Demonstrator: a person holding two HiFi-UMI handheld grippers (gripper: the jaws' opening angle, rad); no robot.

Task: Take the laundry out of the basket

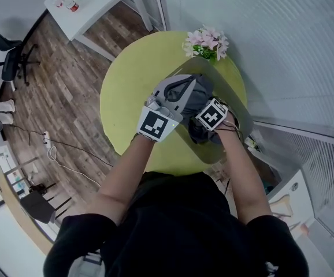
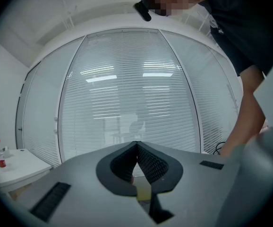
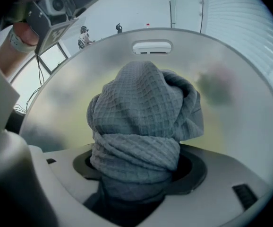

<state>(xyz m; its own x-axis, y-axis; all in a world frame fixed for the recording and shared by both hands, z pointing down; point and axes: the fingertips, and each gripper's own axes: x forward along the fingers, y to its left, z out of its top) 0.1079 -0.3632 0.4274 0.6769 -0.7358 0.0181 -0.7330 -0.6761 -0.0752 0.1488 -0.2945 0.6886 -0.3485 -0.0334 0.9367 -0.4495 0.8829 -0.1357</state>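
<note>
Though basket (image 3: pixel 250 103) holds it, right gripper (image 3: pixel 139 169) clasps towel (image 3: pixel 141 108)

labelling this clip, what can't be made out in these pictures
- Floor of the basket, right gripper view: the grey towel covers it, so whether more laundry is left can't be told.
- Pads of the right gripper, same view: buried in the grey towel.
- Inside of the basket, head view: both grippers cover it.
- The left gripper view faces the blinds; the basket is outside the frame.

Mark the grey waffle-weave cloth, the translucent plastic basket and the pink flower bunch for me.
grey waffle-weave cloth (image 3: pixel 141 117): right gripper view, middle of the bunched folds.
translucent plastic basket (image 3: pixel 94 60): right gripper view, far wall left of the handle slot.
pink flower bunch (image 1: pixel 206 40): head view, the blossoms.
</note>
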